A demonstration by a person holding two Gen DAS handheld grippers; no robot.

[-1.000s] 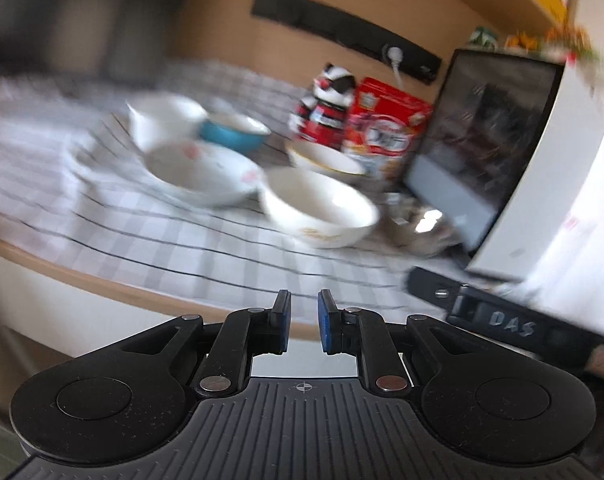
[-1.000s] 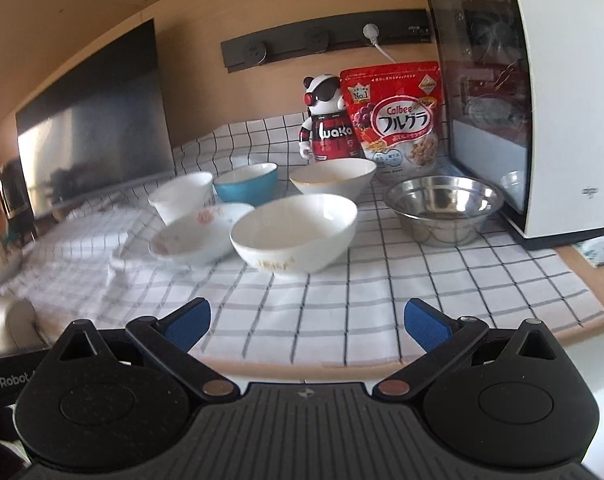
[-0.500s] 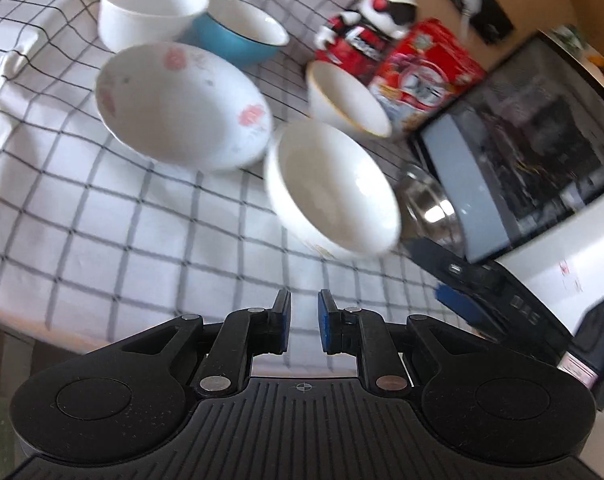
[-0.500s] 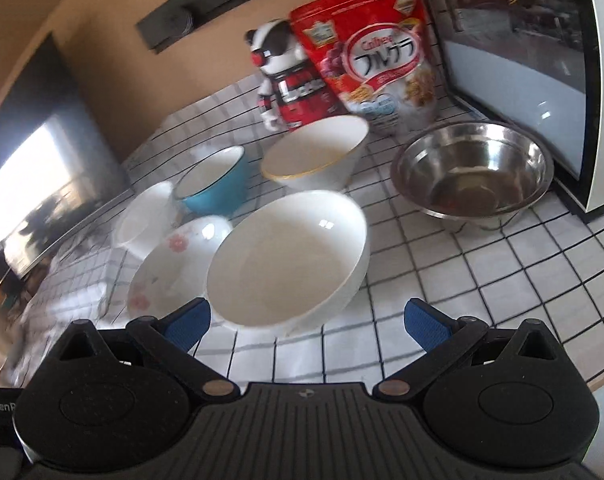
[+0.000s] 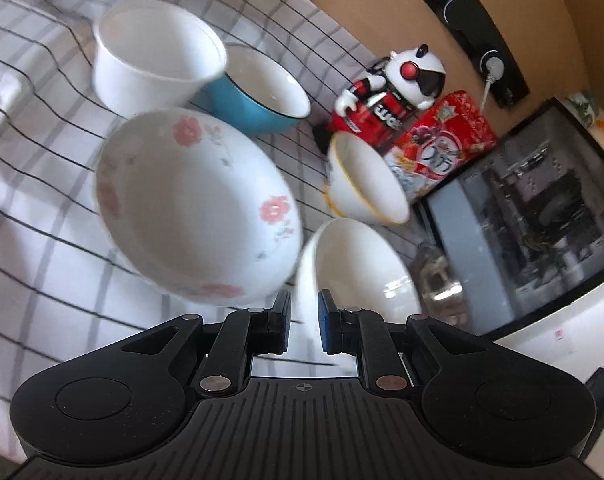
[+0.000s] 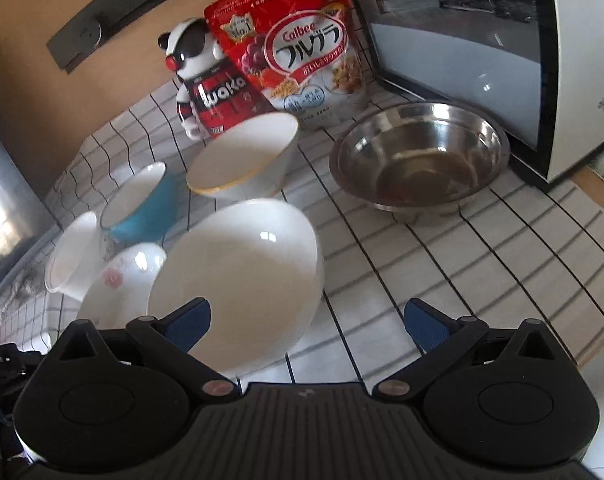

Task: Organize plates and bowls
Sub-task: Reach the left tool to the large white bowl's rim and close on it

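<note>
Several bowls stand on a checked cloth. In the left wrist view, a flowered white bowl (image 5: 198, 208) lies just ahead of my left gripper (image 5: 303, 322), which is shut and empty. Behind it are a plain white cup-bowl (image 5: 154, 60), a blue bowl (image 5: 262, 88) and a gold-rimmed bowl (image 5: 362, 184); a large white bowl (image 5: 358, 276) sits to the right. In the right wrist view, the large white bowl (image 6: 242, 276) sits close before my right gripper (image 6: 306, 324), which hangs open above the cloth, its left finger over the bowl's near rim. A steel bowl (image 6: 418, 156) stands further right.
A robot figurine (image 6: 206, 80) and a red cereal bag (image 6: 294, 44) stand against the wall behind the bowls. A white oven (image 6: 502, 32) with a dark glass door fills the right side. The wooden table edge (image 6: 598, 184) shows at right.
Both grippers have come in from the table's front edge and tilted down over the bowls. The flowered bowl and large white bowl now loom much closer. Neither gripper's jaws have changed.
</note>
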